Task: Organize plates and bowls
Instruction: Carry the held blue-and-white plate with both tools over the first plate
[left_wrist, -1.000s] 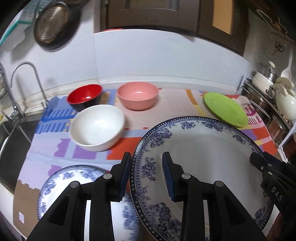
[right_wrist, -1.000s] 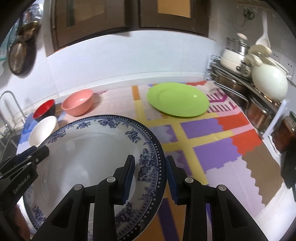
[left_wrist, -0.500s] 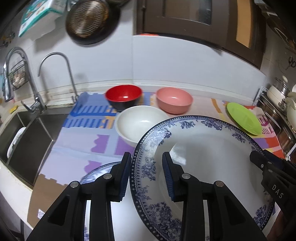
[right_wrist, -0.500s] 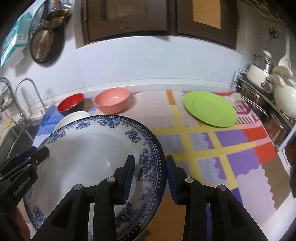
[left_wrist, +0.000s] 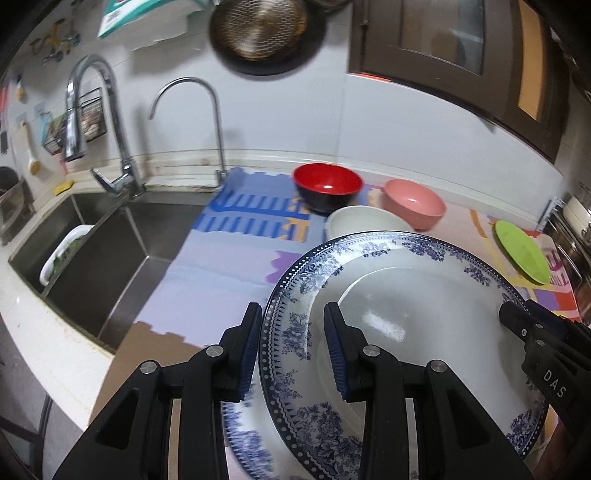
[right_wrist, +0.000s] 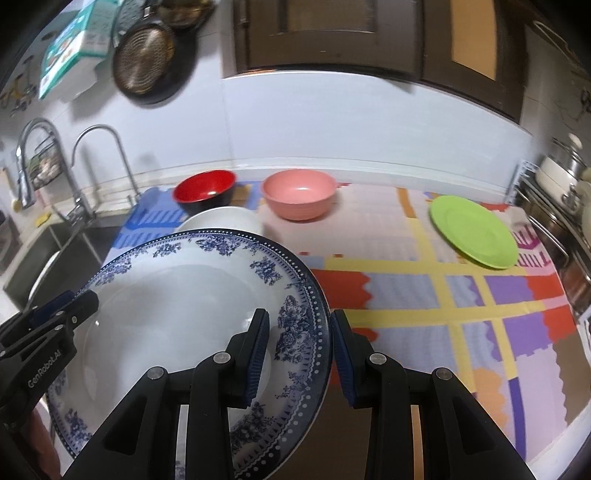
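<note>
Both claws clamp one big plate (left_wrist: 424, 314) above the desk's mat (right_wrist: 424, 295): left claw (left_wrist: 291, 354) on its left rim, right claw (right_wrist: 299, 350) opposite. White bowl (right_wrist: 221, 221) (half hidden), red bowl (right_wrist: 205, 190), pink bowl (right_wrist: 299, 197) beyond; green plate (right_wrist: 472, 230) far right; sink (left_wrist: 103, 251) left.

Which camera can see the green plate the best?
The right wrist view. There the green plate shows whole and big, lying on the colourful mat, with nothing in front of it. In the left wrist view the same plate sits small and squashed at the right edge, beyond the blue-and-white plate being carried.
</note>
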